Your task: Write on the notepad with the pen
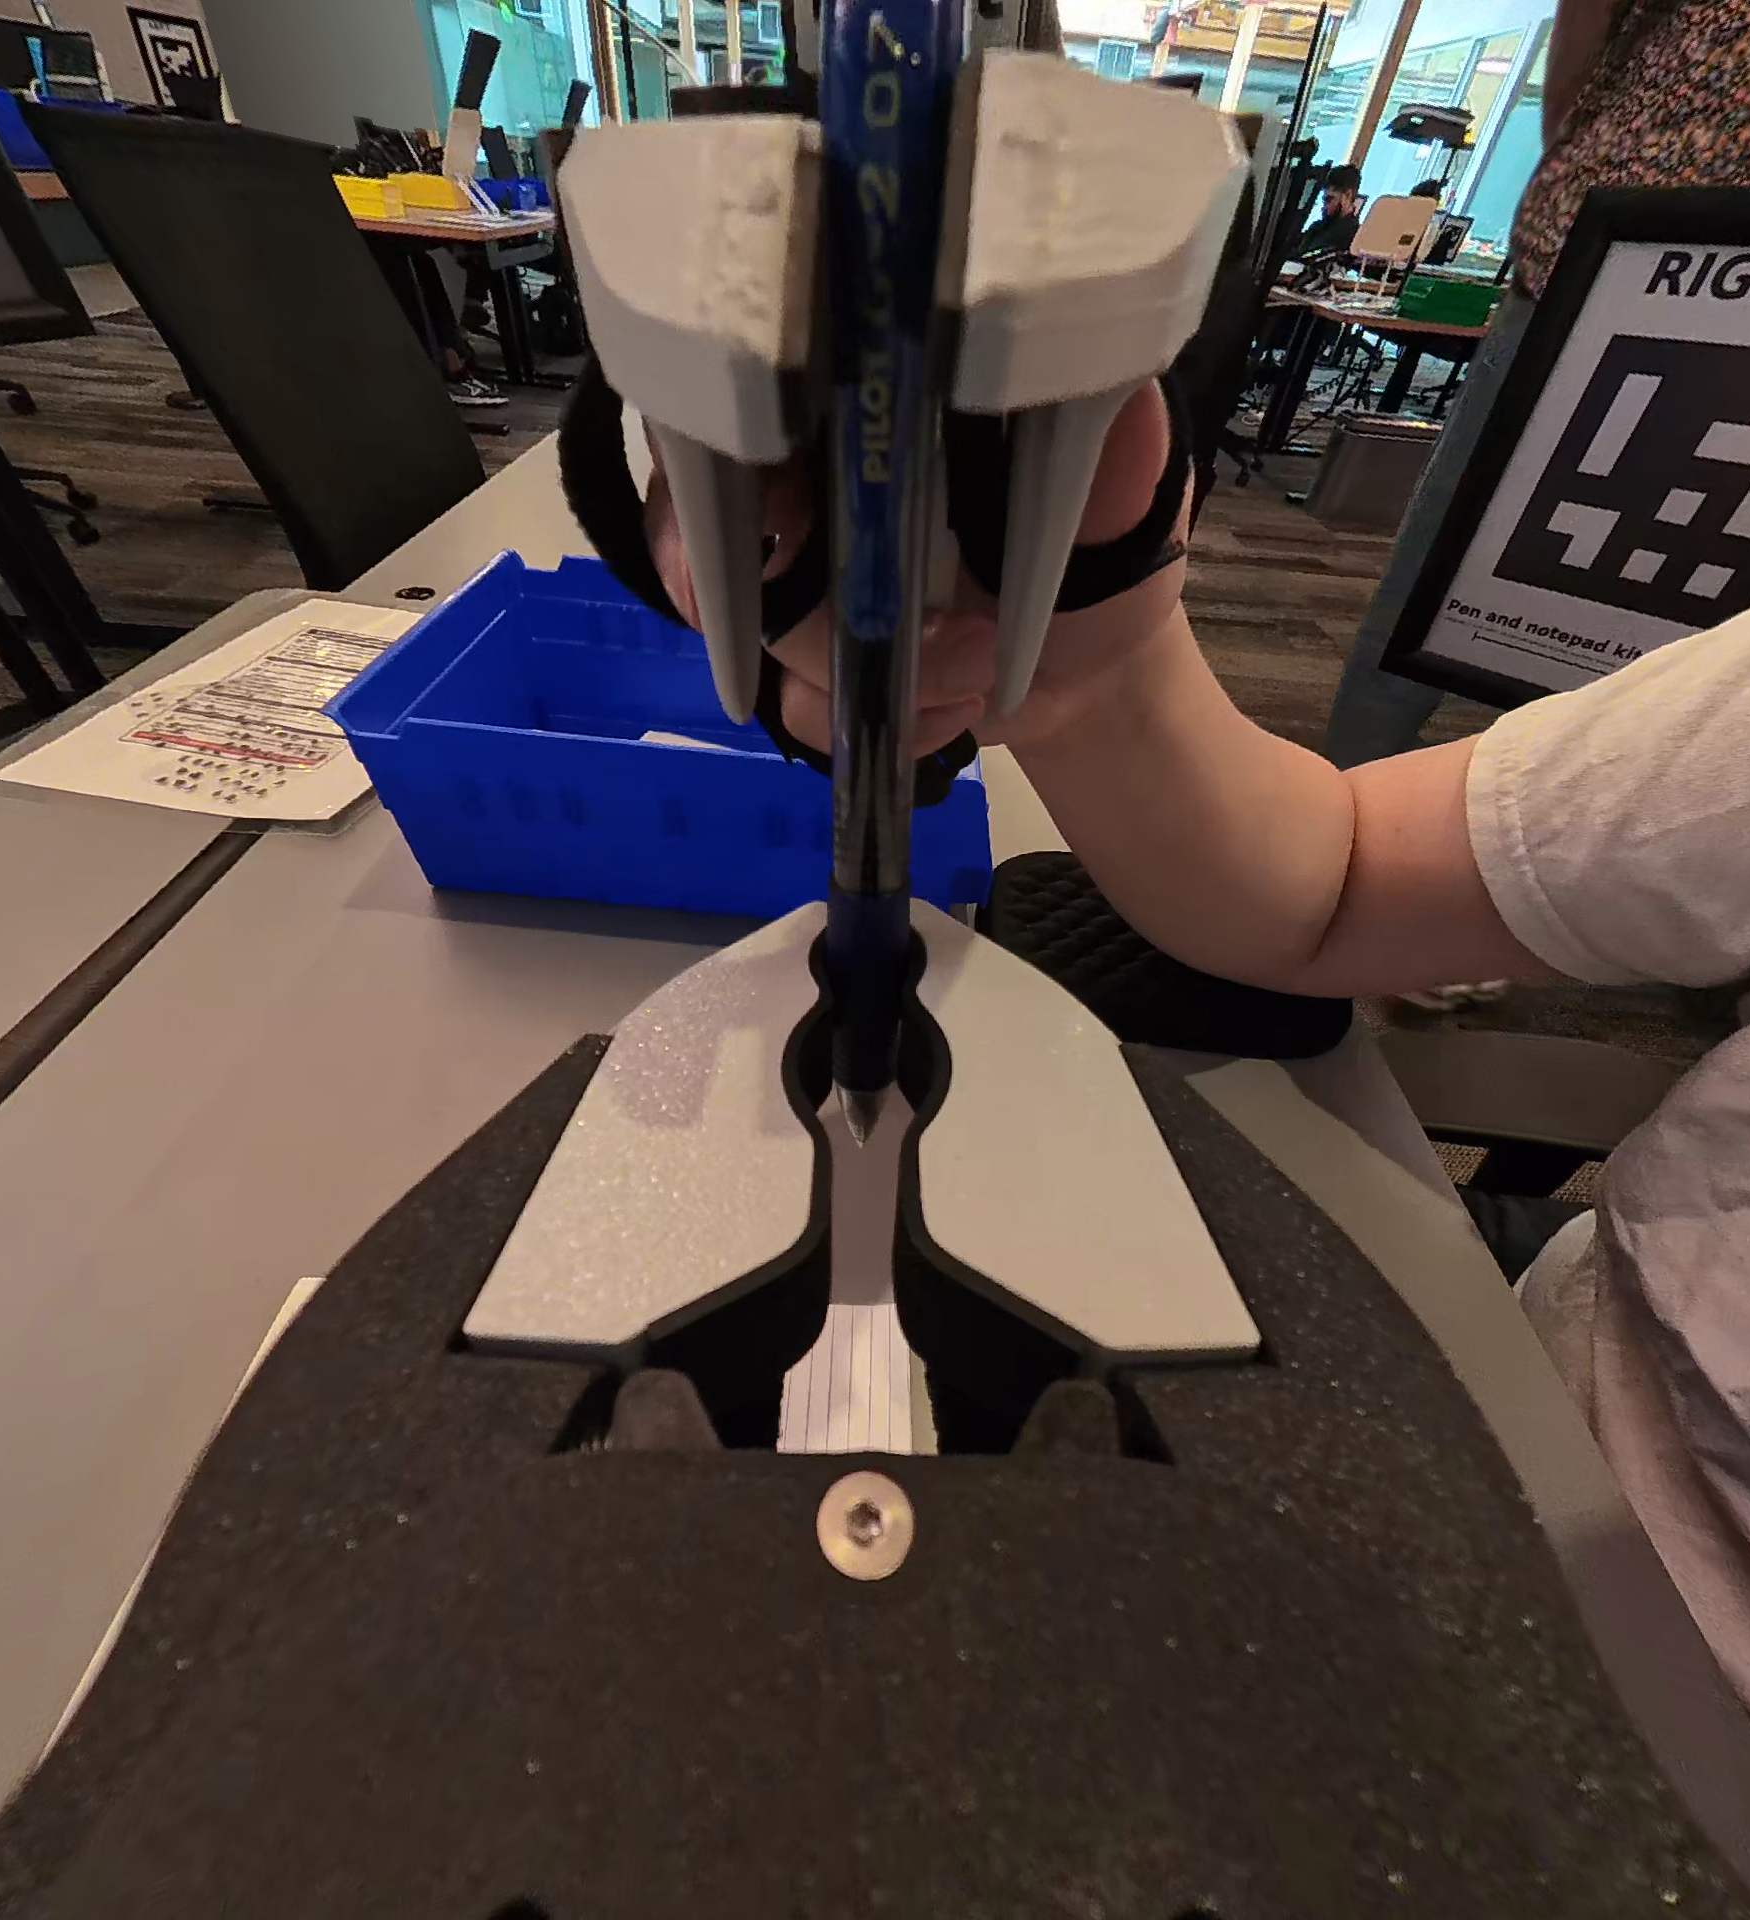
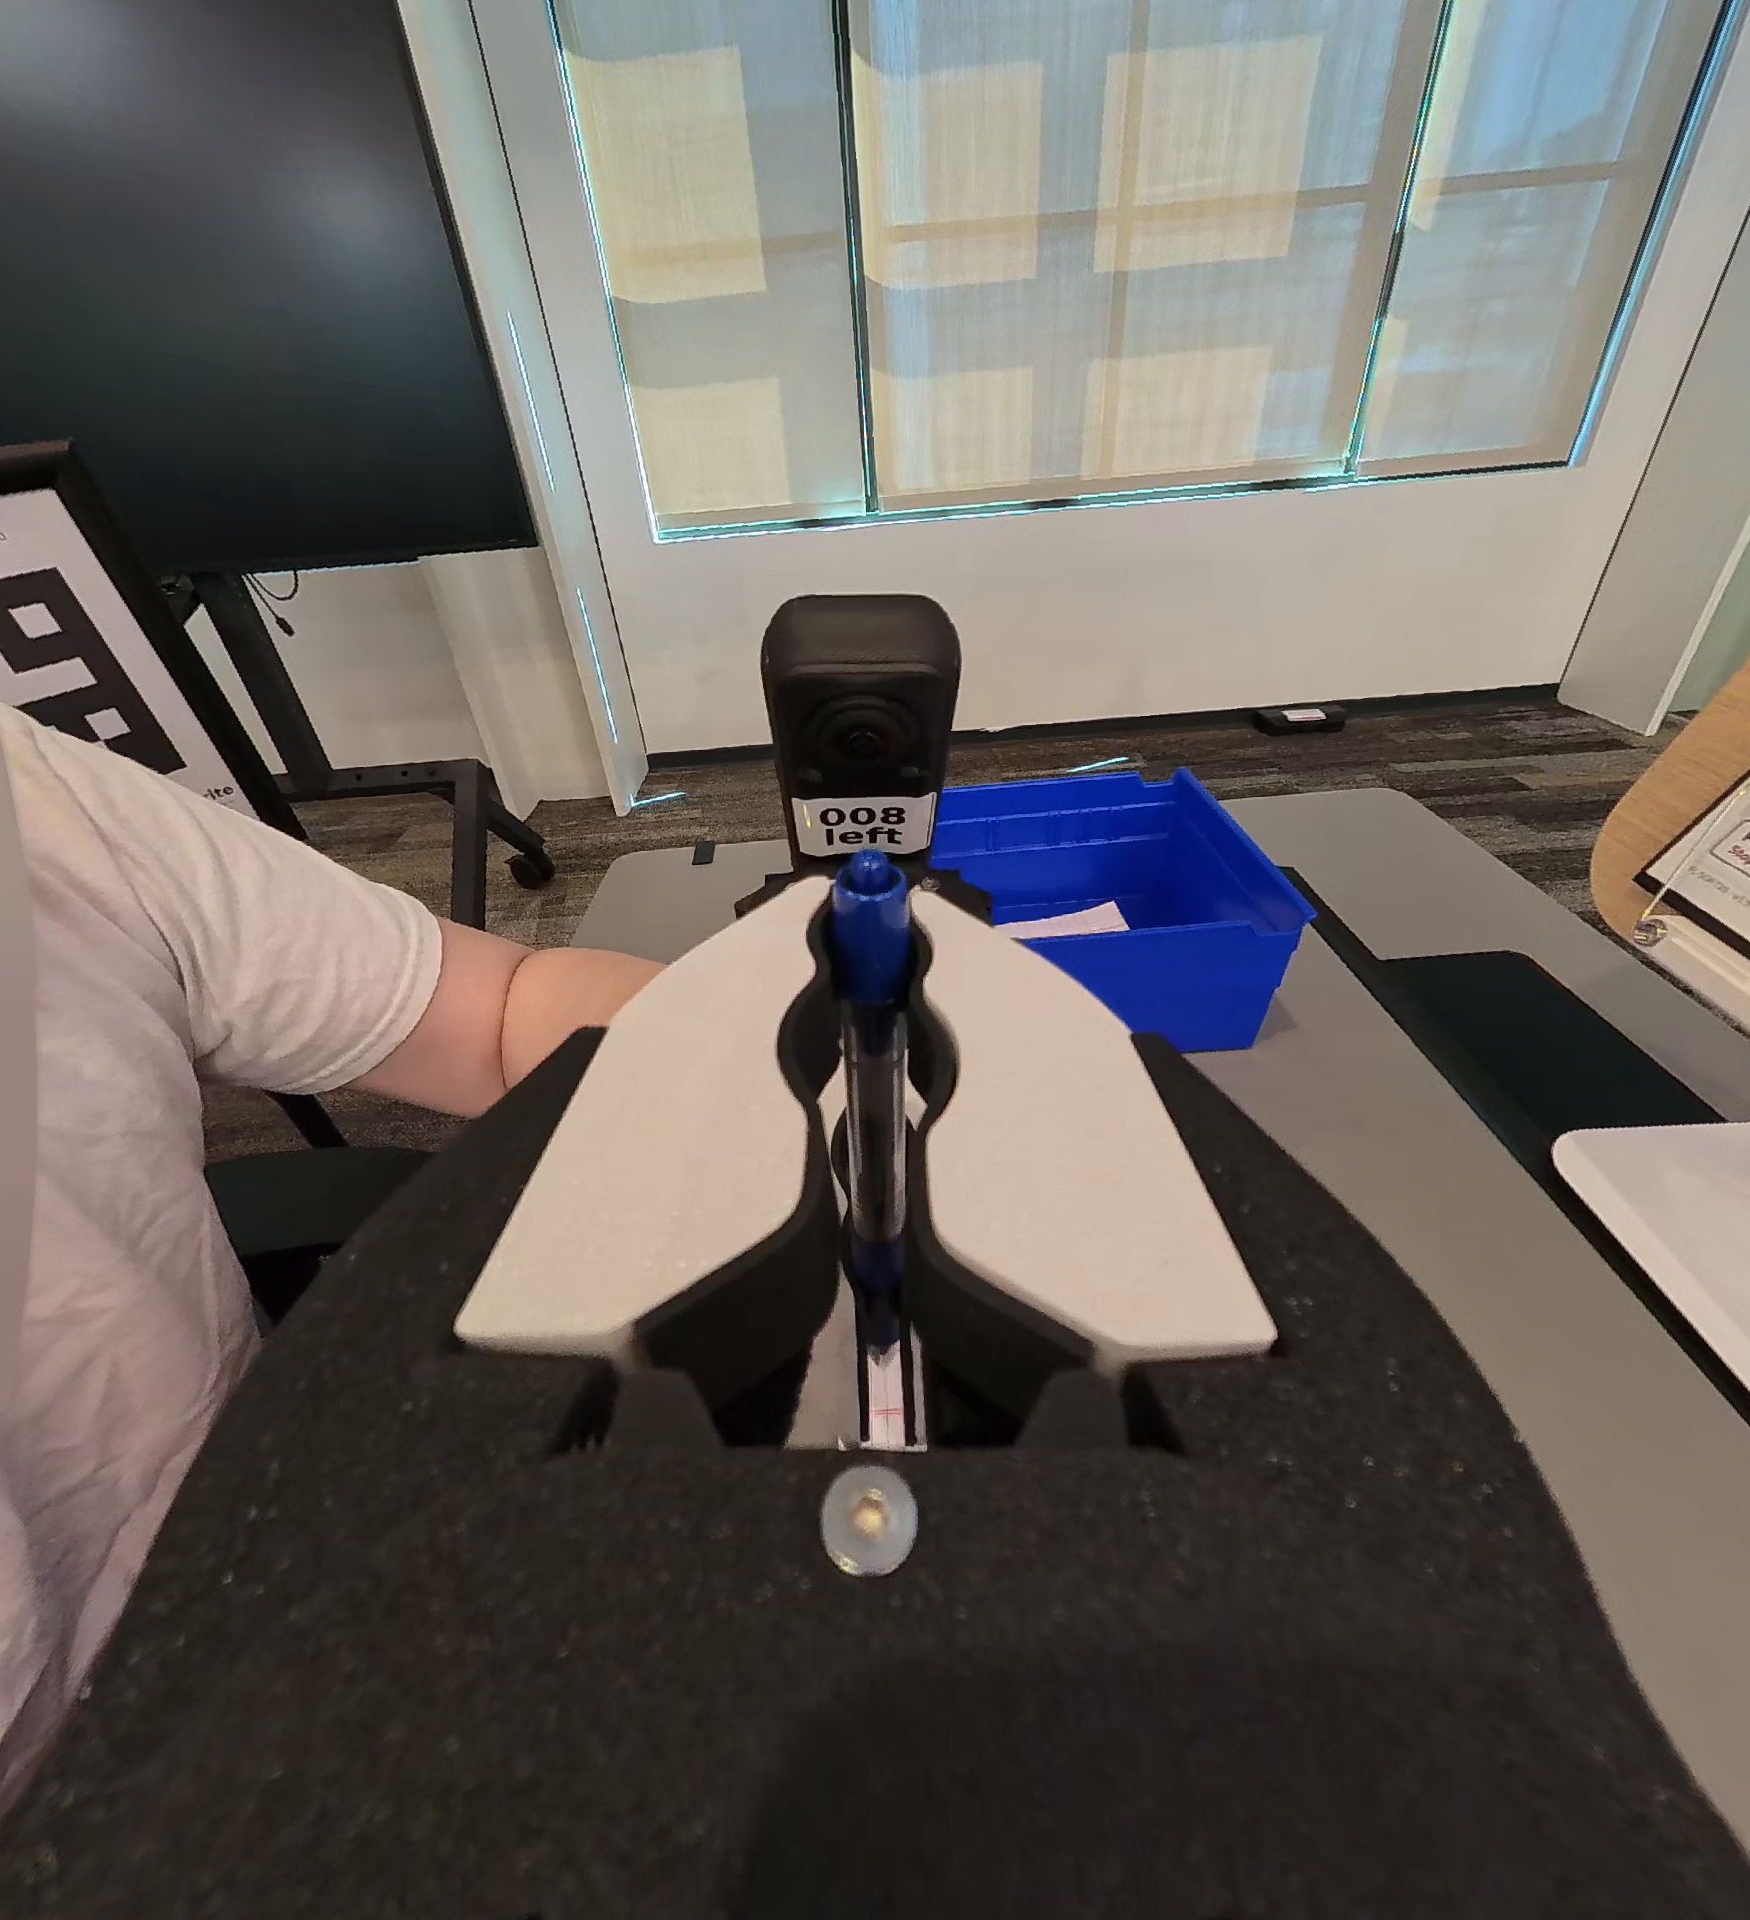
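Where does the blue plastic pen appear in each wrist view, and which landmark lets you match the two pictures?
Left wrist view: the blue plastic pen stands upright at centre, clamped near its top by the right claw, with its tip end in the left claw.
Right wrist view: the pen is at centre, lying lengthwise in the right claw, rounded blue end farthest away.
Shared landmark: the blue plastic bin behind the pen.

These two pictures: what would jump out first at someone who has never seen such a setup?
The blue pen, dead centre in both views, clamped by both grippers at once: the left gripper holds it near its tip, the right gripper near its cap end. Behind it a bright blue bin sits on the grey table.
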A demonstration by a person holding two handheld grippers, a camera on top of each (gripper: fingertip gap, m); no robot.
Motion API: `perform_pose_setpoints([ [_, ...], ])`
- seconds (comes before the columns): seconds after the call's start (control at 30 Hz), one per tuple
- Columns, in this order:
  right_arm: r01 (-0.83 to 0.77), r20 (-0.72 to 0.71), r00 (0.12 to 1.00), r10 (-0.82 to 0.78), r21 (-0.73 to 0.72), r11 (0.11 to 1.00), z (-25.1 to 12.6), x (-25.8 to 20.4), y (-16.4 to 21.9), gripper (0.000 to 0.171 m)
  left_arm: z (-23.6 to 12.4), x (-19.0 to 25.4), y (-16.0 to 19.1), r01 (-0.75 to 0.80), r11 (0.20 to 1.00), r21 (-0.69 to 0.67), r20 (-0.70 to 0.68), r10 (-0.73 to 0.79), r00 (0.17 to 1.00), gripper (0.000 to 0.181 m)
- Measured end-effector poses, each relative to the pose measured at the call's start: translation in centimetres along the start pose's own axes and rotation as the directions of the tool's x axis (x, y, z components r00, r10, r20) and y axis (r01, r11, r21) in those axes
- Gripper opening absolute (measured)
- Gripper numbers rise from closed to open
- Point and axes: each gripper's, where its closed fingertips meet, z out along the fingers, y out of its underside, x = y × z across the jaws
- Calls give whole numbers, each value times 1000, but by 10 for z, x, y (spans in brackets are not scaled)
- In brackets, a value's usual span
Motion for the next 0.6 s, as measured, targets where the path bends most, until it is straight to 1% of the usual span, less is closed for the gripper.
perform_pose_setpoints([
  [0.2,-4,4,1000,4,-9,1000,1,0,2,8,1,1,2,-1,1000,-10,-3,1,1000,6],
  [0.3,-5,1,1000,5,-26,1000,2,1,5,11,2,2,2,-2,1000,-15,-8,2,1000,6],
  [0.33,2,4,1000,-2,-23,1000,2,0,4,6,2,2,2,-2,1000,-15,-6,2,1000,6],
  [0.4,16,1,1000,-16,-11,1000,3,-1,2,6,1,2,1,3,1000,-6,-11,-3,1000,6],
  [0.6,-9,19,1000,9,-7,1000,2,-1,3,6,2,1,1,1,1000,-13,6,-1,1000,6],
])
